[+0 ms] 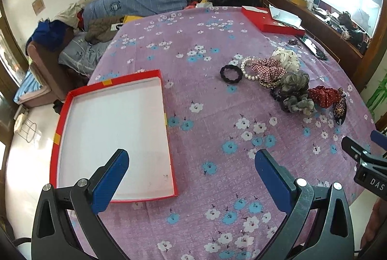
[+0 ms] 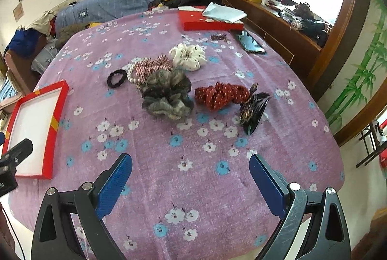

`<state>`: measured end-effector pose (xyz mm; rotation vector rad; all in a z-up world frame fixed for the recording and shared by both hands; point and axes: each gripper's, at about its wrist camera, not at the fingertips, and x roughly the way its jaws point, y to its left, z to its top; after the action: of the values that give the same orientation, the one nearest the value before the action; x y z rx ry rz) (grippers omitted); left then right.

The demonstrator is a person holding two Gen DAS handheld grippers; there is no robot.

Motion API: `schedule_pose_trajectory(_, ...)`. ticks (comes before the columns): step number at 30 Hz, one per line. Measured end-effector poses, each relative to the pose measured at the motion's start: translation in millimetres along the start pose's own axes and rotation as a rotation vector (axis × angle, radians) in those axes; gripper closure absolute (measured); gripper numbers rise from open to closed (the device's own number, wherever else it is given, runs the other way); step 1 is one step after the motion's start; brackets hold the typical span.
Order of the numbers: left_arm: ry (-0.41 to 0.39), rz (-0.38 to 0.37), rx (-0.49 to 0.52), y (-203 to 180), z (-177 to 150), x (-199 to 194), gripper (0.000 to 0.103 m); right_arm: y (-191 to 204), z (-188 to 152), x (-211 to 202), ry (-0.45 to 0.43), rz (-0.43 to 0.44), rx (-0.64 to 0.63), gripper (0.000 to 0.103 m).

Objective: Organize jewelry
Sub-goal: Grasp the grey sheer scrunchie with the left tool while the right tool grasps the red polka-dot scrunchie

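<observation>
A shallow red box [image 1: 72, 100] [image 2: 52, 124] with a bare white floor lies on the left of the purple flowered tablecloth. To its right sits a cluster of hair things: a black hair tie [image 1: 231, 74] [image 2: 116, 78], a pearl bracelet [image 1: 249, 71] [image 2: 131, 74], a checked scrunchie [image 1: 267, 68] [image 2: 152, 65], a white scrunchie [image 1: 287, 59] [image 2: 187, 55], a grey scrunchie [image 1: 296, 90] [image 2: 167, 95], a red dotted scrunchie [image 1: 324, 95] [image 2: 221, 95] and a dark hair clip [image 1: 339, 110] [image 2: 252, 114]. My left gripper [image 1: 191, 163] hovers open by the box's near right corner. My right gripper [image 2: 191, 168] hovers open in front of the cluster, holding nothing.
A red box lid [image 1: 268, 20] [image 2: 208, 20] with white paper on it lies at the table's far edge, and a black phone [image 2: 250, 42] lies beside it. A cluttered sofa [image 1: 72, 42] stands beyond the table at left; a wooden sideboard [image 2: 278, 25] runs along the right.
</observation>
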<state>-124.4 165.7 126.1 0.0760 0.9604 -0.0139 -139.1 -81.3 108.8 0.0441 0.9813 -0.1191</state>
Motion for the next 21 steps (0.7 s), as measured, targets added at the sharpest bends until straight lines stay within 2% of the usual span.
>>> schedule_pose_trajectory(8,0.009,-0.078,0.013,-8.3,12.5,16.6,0.0,-27.9,3.8,8.9,0.003,-0.011,0.037,0.004)
schedule_pose_trajectory(11,0.019,-0.116,0.018,-20.8,22.7,23.7,0.0,-40.4,15.1,15.1,-0.001,0.032,0.016,0.006)
schedule_pose_trajectory(17,0.046,-0.203,-0.003,-56.0,48.3,41.3,0.0,-54.1,54.5,38.4,-0.006,0.109,-0.097,0.014)
schedule_pose_trajectory(21,0.086,-0.245,-0.061,-83.4,65.0,65.3,0.0,-63.2,81.1,66.3,0.036,0.159,-0.178,0.017)
